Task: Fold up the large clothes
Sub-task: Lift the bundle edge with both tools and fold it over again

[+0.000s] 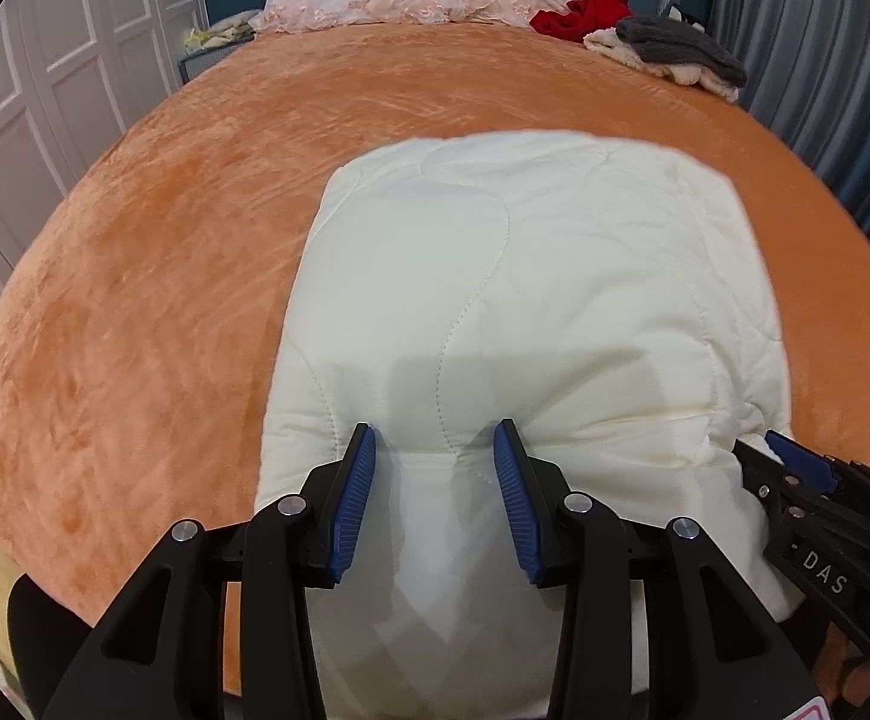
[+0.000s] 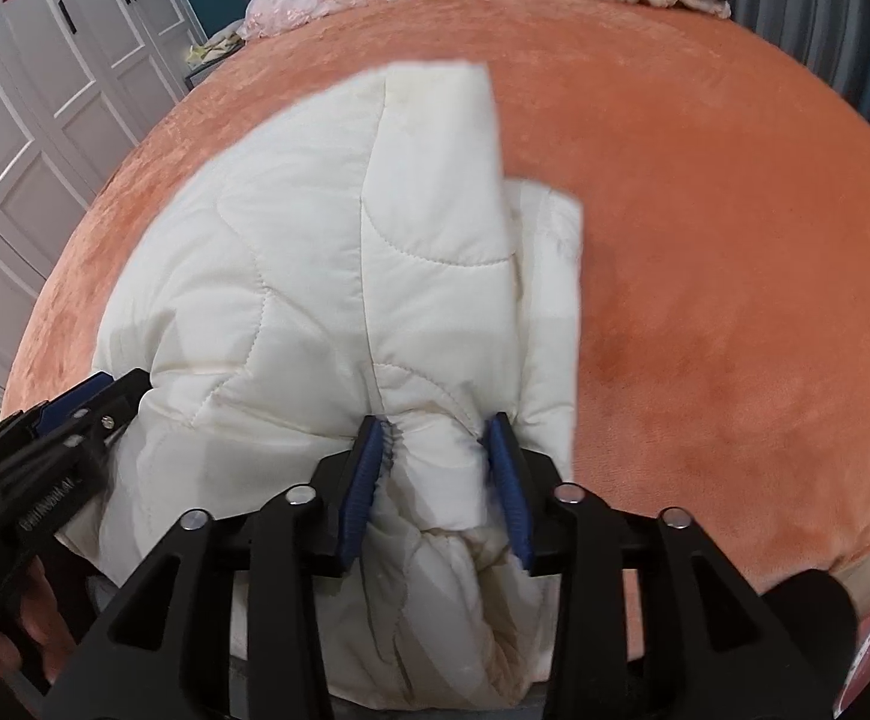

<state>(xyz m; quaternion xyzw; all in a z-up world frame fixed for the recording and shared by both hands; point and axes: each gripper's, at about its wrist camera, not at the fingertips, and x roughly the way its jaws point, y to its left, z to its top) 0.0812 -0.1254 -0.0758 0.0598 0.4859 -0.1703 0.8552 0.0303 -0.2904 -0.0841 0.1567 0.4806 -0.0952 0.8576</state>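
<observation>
Both pairs of jaws are clamped on the near edge of the white quilted coat (image 1: 525, 276): the left gripper (image 1: 435, 438) pinches a bunched fold, the right gripper (image 2: 435, 429) grips gathered fabric just beside it. The coat lies folded on the orange bedspread (image 1: 135, 300), with a pile of clothes (image 1: 663, 42) at the far right.
</observation>
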